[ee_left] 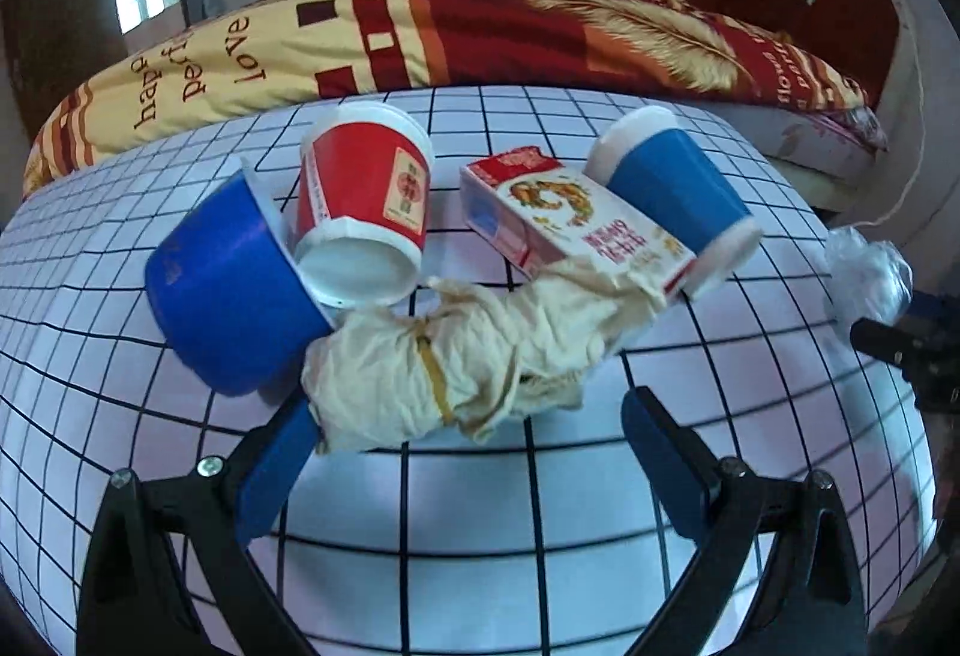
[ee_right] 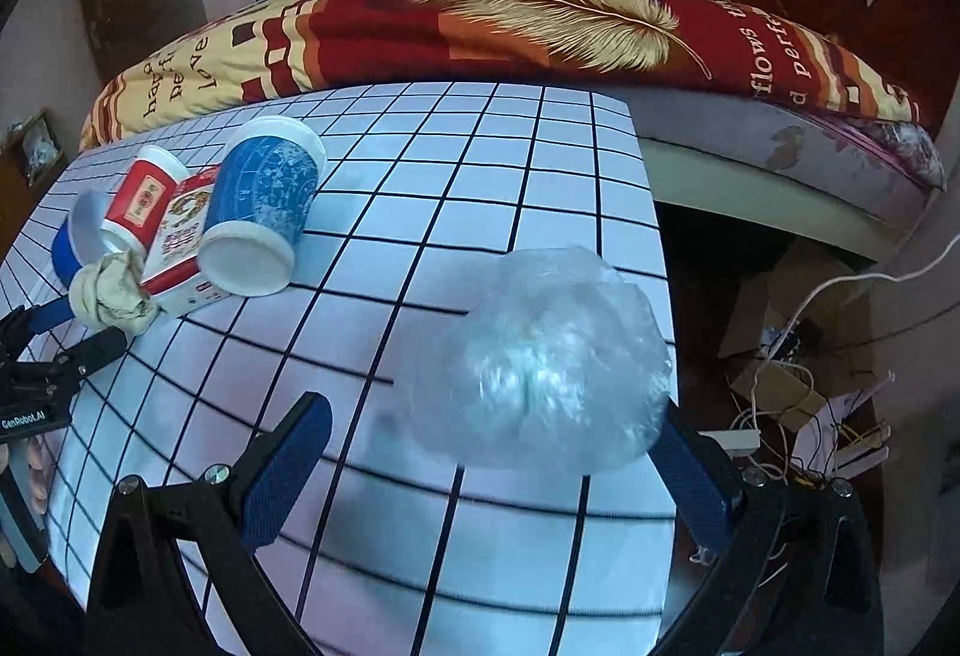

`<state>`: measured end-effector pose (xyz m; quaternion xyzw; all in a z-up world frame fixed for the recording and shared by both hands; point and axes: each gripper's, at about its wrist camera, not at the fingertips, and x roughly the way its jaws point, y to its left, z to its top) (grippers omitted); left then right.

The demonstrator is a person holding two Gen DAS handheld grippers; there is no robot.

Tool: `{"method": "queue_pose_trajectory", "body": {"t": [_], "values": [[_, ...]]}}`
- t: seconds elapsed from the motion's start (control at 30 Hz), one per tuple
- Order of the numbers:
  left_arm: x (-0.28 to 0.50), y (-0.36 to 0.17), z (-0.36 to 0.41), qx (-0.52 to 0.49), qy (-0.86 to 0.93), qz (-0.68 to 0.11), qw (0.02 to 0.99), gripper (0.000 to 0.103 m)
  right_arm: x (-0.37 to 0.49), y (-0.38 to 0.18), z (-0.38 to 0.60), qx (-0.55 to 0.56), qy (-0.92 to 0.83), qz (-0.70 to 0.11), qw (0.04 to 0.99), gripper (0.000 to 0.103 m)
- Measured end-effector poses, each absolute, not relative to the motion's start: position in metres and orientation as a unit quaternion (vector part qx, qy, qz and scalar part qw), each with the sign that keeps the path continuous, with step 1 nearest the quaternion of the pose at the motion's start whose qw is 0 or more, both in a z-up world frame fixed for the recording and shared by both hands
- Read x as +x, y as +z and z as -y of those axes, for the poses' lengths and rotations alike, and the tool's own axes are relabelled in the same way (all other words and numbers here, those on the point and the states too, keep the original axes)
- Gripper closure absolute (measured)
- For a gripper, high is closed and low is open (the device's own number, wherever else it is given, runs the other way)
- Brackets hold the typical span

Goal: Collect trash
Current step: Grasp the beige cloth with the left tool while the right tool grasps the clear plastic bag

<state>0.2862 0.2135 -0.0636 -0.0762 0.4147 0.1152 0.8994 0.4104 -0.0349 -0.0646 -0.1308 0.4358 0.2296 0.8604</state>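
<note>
On the grid-patterned table (ee_left: pixel 540 536) lies a pile of trash: a crumpled cream cloth bundle (ee_left: pixel 456 368), a blue cup (ee_left: pixel 222 290) on its side, a red cup (ee_left: pixel 366 200), a white and red carton (ee_left: pixel 570 218) and a second blue cup (ee_left: pixel 672 194). My left gripper (ee_left: pixel 468 452) is open, its fingers on either side of the cloth's near end. In the right wrist view a crumpled clear plastic bag (ee_right: pixel 540 362) lies near the table's right edge. My right gripper (ee_right: pixel 492 446) is open around the bag's near side. The pile (ee_right: pixel 180 230) shows at left.
A bed with a red and yellow blanket (ee_left: pixel 480 26) runs behind the table. Right of the table edge (ee_right: pixel 660 266), the floor holds cardboard, white cables and a power strip (ee_right: pixel 798 386). The left gripper's body (ee_right: pixel 36 374) shows at the far left.
</note>
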Motion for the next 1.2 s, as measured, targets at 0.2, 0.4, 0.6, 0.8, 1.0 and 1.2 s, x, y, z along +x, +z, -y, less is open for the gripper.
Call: {"method": "queue_pose_trajectory", "body": {"t": [0.2, 0.4, 0.6, 0.8, 1.0, 1.2], "values": [[0.296, -0.066, -0.220, -0.097, 0.121, -0.416, 0.896, 0.003, 0.419, -0.069, 0.035, -0.123, 0.238, -0.441, 0.857, 0.000], [0.303, -0.070, -0.221, -0.096, 0.121, -0.421, 0.894, 0.015, 0.421, -0.075, 0.036, -0.117, 0.251, -0.450, 0.849, 0.029], [0.293, -0.063, -0.215, -0.090, 0.104, -0.398, 0.907, 0.035, 0.415, -0.074, 0.039, -0.104, 0.262, -0.449, 0.848, 0.051], [0.279, -0.058, -0.211, -0.094, 0.080, -0.378, 0.917, 0.060, 0.398, -0.066, 0.043, -0.097, 0.270, -0.430, 0.856, 0.054], [0.272, -0.057, -0.209, -0.105, 0.061, -0.380, 0.917, 0.057, 0.378, -0.062, 0.044, -0.106, 0.273, -0.419, 0.859, 0.054], [0.261, -0.063, -0.206, -0.113, 0.042, -0.374, 0.920, 0.071, 0.373, -0.063, 0.047, -0.100, 0.273, -0.420, 0.860, 0.054]]}}
